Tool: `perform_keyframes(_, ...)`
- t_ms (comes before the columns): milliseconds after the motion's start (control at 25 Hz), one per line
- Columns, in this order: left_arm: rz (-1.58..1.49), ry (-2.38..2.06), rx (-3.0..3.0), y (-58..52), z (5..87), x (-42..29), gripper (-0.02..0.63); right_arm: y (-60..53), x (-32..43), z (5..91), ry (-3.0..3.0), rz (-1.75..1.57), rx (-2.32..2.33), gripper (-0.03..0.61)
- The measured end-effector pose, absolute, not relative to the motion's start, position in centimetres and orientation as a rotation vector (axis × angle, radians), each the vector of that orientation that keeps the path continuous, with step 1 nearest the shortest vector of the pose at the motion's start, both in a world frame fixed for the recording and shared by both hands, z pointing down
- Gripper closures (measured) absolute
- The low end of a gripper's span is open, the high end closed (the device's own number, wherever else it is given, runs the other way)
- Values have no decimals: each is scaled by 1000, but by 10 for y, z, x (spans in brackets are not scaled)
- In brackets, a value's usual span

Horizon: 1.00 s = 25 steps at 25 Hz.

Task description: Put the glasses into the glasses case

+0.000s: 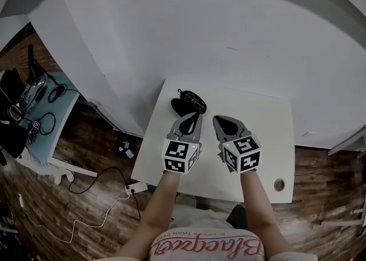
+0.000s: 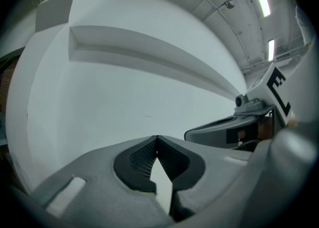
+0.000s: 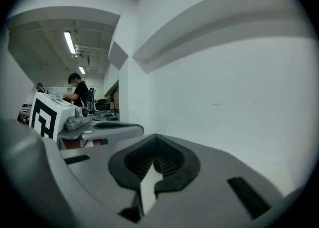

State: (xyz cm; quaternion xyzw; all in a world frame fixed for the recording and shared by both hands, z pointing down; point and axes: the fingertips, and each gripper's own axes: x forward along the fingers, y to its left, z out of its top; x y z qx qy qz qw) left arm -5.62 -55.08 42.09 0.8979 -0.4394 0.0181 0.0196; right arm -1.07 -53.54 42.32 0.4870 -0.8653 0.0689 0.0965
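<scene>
Glasses [image 1: 198,103], thin dark wire-framed, lie touching the soft black glasses case [image 1: 179,106] at the white desk's [image 1: 263,134] far edge, towards its left corner. The left tongs [image 1: 194,116] and right tongs [image 1: 220,120] hover near them, each pressed together on nothing. Reaching in unopened could shove the light frame off that edge.

Office: strip lights [image 3: 70,42], cluttered desk [image 1: 62,112]

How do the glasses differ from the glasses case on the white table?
The glasses case is a solid black shape; the glasses are only a thin-rimmed frame. The case covers more table than the glasses. Both lie close together at the table's far edge.
</scene>
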Motion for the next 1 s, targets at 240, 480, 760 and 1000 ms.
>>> perform_keyframes(240,28,-1346,2814,-513,404,-33,609,-491,-1,388,-2651,103,1444,569)
perform_keyframes(480,-16,-1343,2849,-478,382,-8,609,-457,23,365,-2685,29,1516,569)
perform_keyframes(760,-62,-1357,2898,-444,365,11,609,-426,40,354,-2725,-75,1578,569)
perform_keyframes(1000,-66,-1406,2896,-426,358,8,609,-409,35,347,-2750,-114,1554,569)
